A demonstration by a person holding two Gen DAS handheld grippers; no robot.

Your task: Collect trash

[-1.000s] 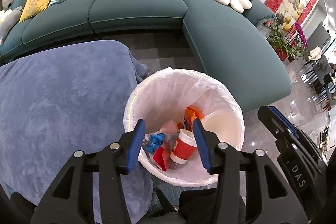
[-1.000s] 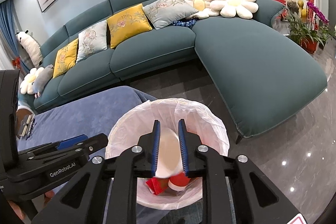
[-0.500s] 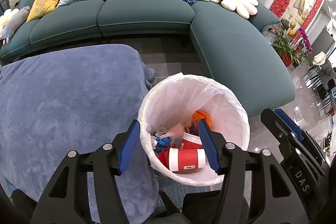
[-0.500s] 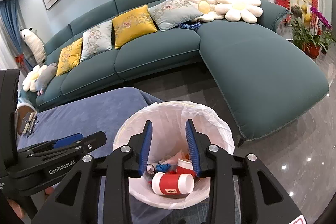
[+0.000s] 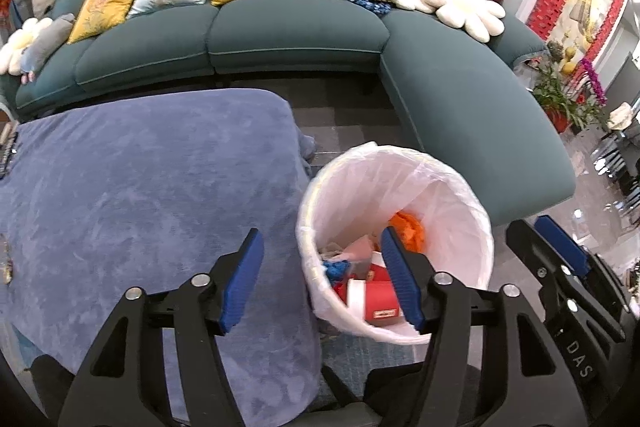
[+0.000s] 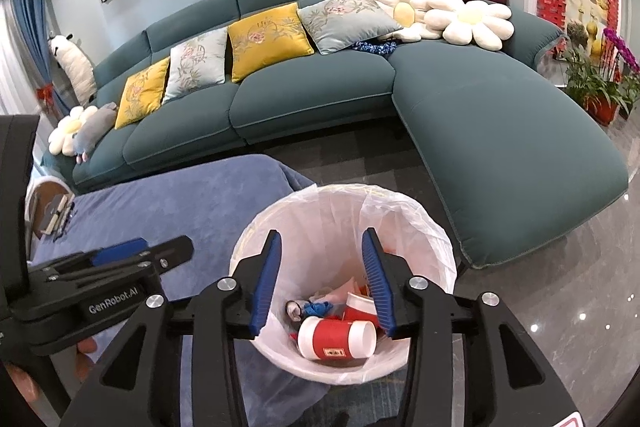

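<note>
blue-blanketed table (image 5: 140, 187), small items at its left edge, lined bin (image 6: 400, 223) on grey floor (image 6: 560, 307)

Plush cloth, thin plastic film, matt black tooling

Between the right gripper (image 6: 320, 283) fingers, the bin liner (image 6: 400, 223) is thin, crinkled, translucent plastic film; the red cup (image 6: 336, 339) below them looks like smooth paper. Left of the fingers, the blue table cover (image 5: 140, 187) is soft, napped cloth. Beyond the fingertips, the teal sofa (image 6: 500, 147) is matt velvety fabric; to the right the floor (image 6: 580, 307) is glossy stone. Both grippers are matt black plastic with ribbed blue pads (image 5: 244, 279) and shiny metal bolts.
</note>
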